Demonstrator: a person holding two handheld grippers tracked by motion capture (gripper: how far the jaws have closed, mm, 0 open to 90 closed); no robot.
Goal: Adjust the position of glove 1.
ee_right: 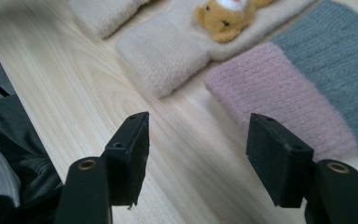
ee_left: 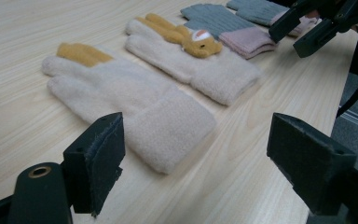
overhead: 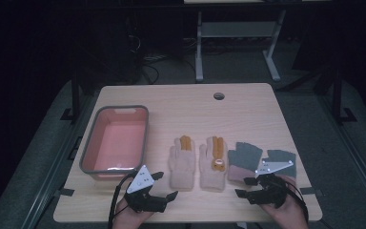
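- Cream fleece is lying at the centre of the scene: two cream gloves, the left cream glove [overhead: 181, 162] and the bear glove [overhead: 212, 163], are resting side by side on the wooden table [overhead: 186, 102], cuffs toward the person.
- Sitting just right of the bear glove, two grey knit gloves with pink cuffs, the near grey glove [overhead: 242, 161] and the far grey glove [overhead: 279, 160], are completing the row.
- Standing well left of the bear glove, the salmon bin [overhead: 116, 139] with a grey rim is waiting with nothing in it.
- Hovering off the cuff of the left cream glove, the left gripper [overhead: 164, 184] is holding its jaws spread wide, gripping nothing; in the left gripper view that cuff [ee_left: 170, 128] is lying between and just beyond the pads.
- Hovering right of the bear glove, the right gripper [overhead: 247, 187] is also gaping apart with nothing between its jaws, facing the pink cuff [ee_right: 279, 91] of the near grey glove.
- Judging from this, the risk is a double catch: the gloves are lying touching or nearly so, and a wide-open jaw closing on one cuff could be pinching its neighbour too.
- Soft fleece could also be slipping free if only a thin fold is caught, dropping the glove short of the salmon bin.
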